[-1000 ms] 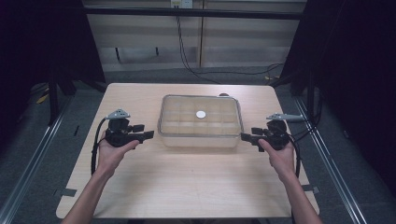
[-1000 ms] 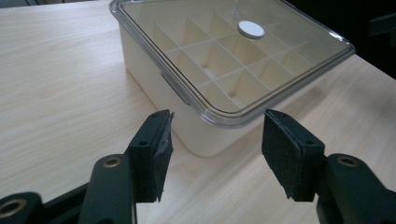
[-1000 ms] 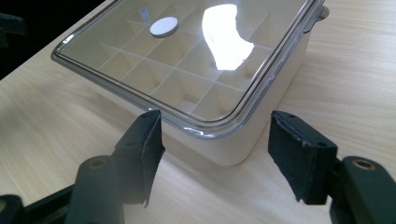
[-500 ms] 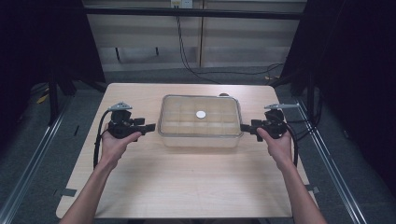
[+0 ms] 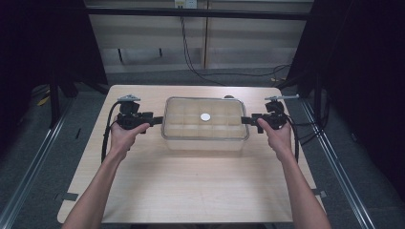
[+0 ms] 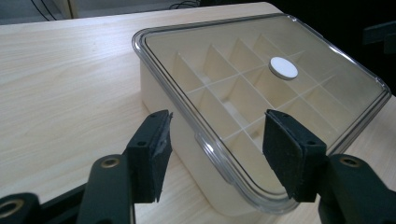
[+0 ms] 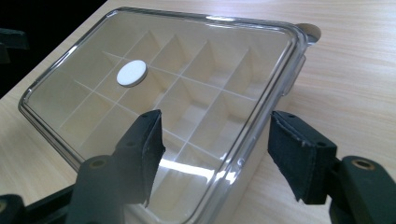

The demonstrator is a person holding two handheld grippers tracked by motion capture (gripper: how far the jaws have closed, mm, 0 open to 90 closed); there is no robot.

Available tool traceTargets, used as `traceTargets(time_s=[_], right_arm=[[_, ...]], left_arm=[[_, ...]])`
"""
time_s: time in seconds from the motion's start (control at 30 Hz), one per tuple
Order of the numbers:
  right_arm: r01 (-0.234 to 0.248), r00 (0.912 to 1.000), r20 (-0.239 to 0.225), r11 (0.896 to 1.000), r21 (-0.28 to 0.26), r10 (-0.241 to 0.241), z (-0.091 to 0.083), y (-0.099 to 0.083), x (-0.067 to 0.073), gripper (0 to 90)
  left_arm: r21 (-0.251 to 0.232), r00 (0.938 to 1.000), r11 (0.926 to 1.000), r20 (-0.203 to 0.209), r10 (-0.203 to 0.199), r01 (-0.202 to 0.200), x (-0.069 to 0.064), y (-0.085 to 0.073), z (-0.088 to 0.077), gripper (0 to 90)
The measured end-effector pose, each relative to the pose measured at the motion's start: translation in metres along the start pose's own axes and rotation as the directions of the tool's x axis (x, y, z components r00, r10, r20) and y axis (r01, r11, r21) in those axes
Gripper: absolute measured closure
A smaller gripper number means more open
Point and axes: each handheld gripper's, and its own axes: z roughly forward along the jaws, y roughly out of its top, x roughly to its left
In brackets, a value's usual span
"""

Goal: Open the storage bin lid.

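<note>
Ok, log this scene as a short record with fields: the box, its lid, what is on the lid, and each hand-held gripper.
box: cream compartment box, divided by a grid of walls, standing on the wooden table
lid: clear lid, closed on the box
on lid: small white disc near the middle
left hand-held gripper: open, jaws straddling the lid's left edge, pads not pressing
right hand-held gripper: open, jaws straddling the lid's right edge, pads not pressing

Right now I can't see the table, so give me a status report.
Left claw open at the box's left end. Right claw open at its right end. Clear lid on, white disc on top. Nothing in the way.
</note>
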Motion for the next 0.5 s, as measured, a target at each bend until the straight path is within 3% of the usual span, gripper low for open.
traceTargets(time_s=[0.2, 0.3, 0.5], right_arm=[[-0.017, 0.9998, 0.009, 1.0, 0.018, 0.016, 0.013, 0.004, -0.003, 33.0], [0.001, 0.999, 0.044, 0.999, 0.044, -0.003, 0.023, 0.003, -0.003, 28.7], [-0.023, 0.998, 0.06, 0.999, 0.048, 0.02, 0.033, 0.0, -0.007, 25.0]], left_arm=[[0.025, 0.9999, 0.9997, -0.011, 0.0, 0.0, 0.004, -0.001, 0.012, 34.2], [0.025, 0.9997, 0.9995, -0.016, -0.019, 0.02, 0.009, -0.002, 0.018, 33.3], [0.075, 0.9996, 0.9969, -0.015, -0.025, 0.026, 0.009, -0.006, 0.031, 27.5]])
